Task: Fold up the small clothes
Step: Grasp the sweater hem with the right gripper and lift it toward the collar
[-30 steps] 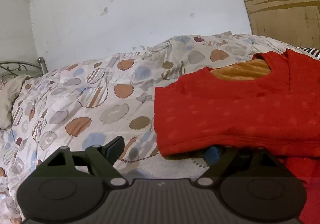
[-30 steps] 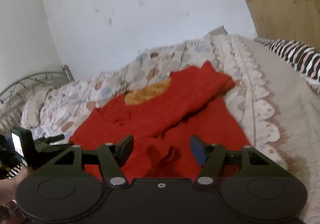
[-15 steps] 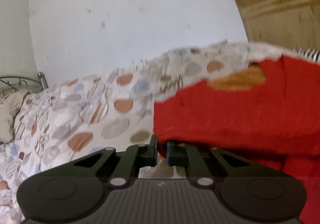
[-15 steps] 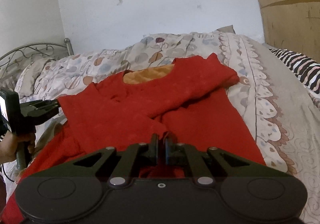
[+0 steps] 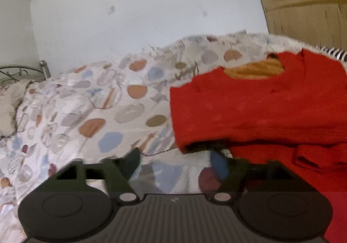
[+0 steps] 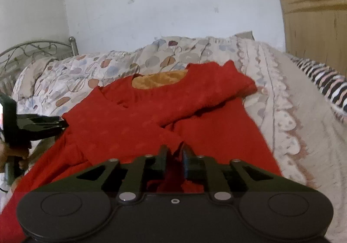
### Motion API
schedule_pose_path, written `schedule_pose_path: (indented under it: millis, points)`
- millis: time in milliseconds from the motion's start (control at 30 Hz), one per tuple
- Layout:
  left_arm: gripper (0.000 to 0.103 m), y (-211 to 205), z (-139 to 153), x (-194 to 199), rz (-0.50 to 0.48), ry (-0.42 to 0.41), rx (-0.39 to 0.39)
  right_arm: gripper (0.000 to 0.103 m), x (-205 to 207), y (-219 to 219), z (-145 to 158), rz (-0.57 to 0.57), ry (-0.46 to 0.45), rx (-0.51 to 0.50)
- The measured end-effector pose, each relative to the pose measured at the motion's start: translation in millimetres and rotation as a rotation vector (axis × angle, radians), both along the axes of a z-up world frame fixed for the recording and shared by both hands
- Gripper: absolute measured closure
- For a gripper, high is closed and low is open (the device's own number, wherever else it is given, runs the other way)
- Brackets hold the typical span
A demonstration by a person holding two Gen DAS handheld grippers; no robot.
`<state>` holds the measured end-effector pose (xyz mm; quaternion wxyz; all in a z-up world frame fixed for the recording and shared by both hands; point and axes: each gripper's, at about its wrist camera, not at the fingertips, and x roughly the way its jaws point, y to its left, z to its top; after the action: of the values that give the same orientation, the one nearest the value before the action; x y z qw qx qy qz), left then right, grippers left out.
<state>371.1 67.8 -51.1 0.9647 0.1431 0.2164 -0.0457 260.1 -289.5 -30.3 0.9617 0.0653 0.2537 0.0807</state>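
lying sleeve-folded on patterned quilt (image 6: 91,73), red garment (image 6: 195,125) risking slipping unfolded: left gripper (image 5: 173,162) opening wide, nothing between fingers; right gripper (image 6: 175,156) opening around bunched cuff fabric, no longer pinching firmly.

Both cameras sit low over the bed (image 5: 91,112), close, looking slightly down toward the white wall (image 6: 173,4). The left view faces the red garment's (image 6: 151,117) left edge, the right its middle; both share its collar.
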Motion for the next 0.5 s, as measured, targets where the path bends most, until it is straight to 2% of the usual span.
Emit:
schedule_pose_path:
  millis: [67, 167, 233, 267, 367, 433, 500]
  points:
    - [0.018, 3, 7, -16, -0.008, 0.005, -0.003, 0.078, -8, -3, 4, 0.001, -0.014, -0.025]
    - [0.005, 7, 19, -47, 0.013, 0.001, -0.009, 0.060, -24, -11, 10, 0.003, -0.032, -0.062]
    - [0.002, 9, 25, -70, 0.016, 0.004, -0.030, 0.040, -35, -16, 14, -0.001, -0.043, -0.081]
    - [0.001, 9, 27, -80, 0.020, 0.014, -0.048, 0.036, -41, -19, 15, -0.005, -0.047, -0.093]
    - [0.001, 12, 26, -109, 0.019, 0.073, -0.138, 0.026, -57, -28, 15, -0.024, -0.044, -0.117]
    - [0.001, 18, 21, -129, -0.002, 0.122, -0.239, 0.019, -66, -32, 11, -0.048, -0.027, -0.141]
    - [0.001, 25, 16, -146, -0.035, 0.140, -0.343, 0.013, -75, -35, 5, -0.086, 0.003, -0.211]
